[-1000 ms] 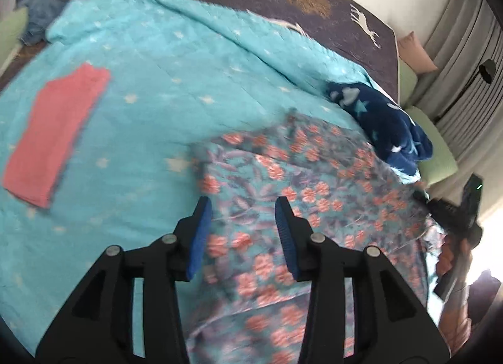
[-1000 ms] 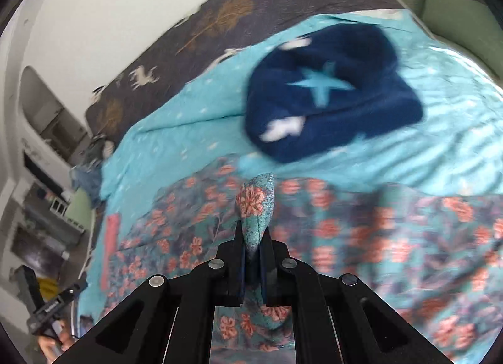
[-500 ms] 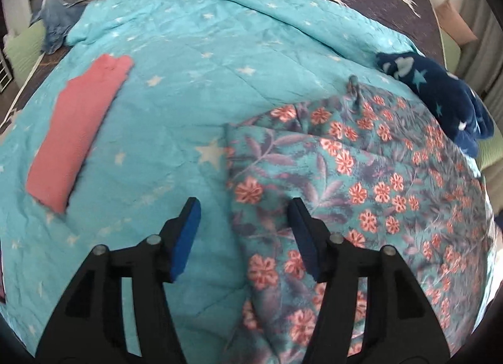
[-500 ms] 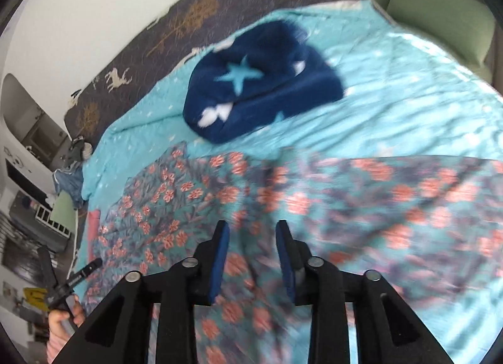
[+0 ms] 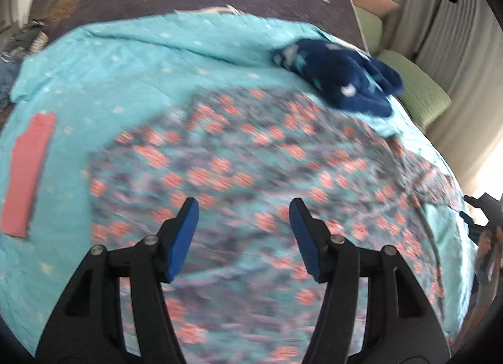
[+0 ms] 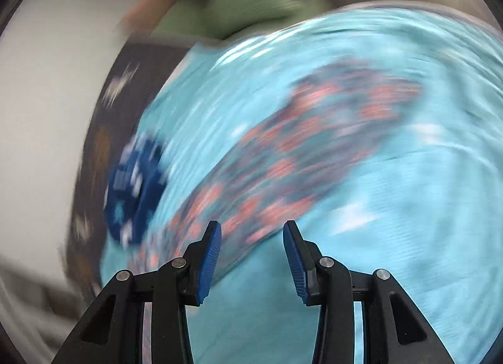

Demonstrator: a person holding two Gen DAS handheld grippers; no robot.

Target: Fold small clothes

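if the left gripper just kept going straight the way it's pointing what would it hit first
Most likely the floral garment spread on the turquoise quilt. The left gripper, jaws opening with nothing between them, points down over its flowered cloth. The picture is blurred, so depth is uncertain, but nothing else lies in that line.

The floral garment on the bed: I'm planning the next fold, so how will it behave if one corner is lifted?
The floral garment lies flat with soft wrinkles, so it is probably thin and floppy and would drape from a pinch. It looks light. On the smooth turquoise quilt it may slide when pushed.
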